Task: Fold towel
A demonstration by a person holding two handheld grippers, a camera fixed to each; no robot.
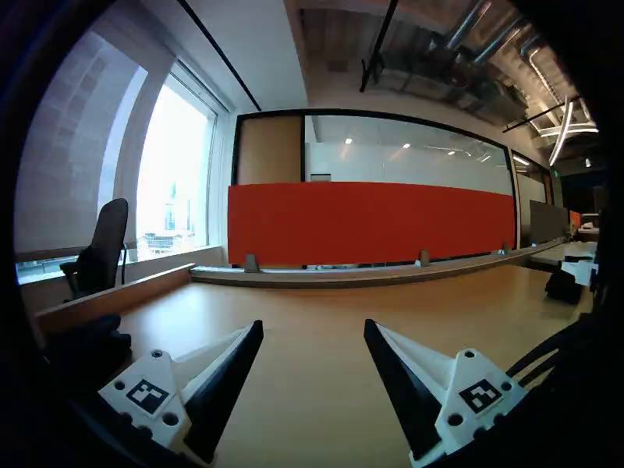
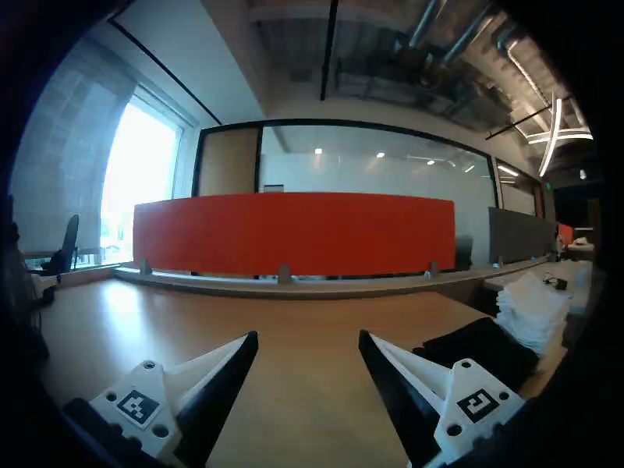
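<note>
Jaws wide open and empty on left gripper [image 1: 312,324] and right gripper [image 2: 308,334], both over the wood surface [image 2: 234,312]; dark towel [image 2: 476,347] sits lower right of right gripper view beside white towel stack [image 2: 534,308], so folding looks unstarted.

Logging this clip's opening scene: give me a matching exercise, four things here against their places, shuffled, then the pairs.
1 white towel stack
2 black cloth
3 office chair
4 red divider

A by the window
B along the far edge of the desk
C piled at the desk's side edge
D lying flat beside the white stack

Pairs: 1-C, 2-D, 3-A, 4-B
</note>
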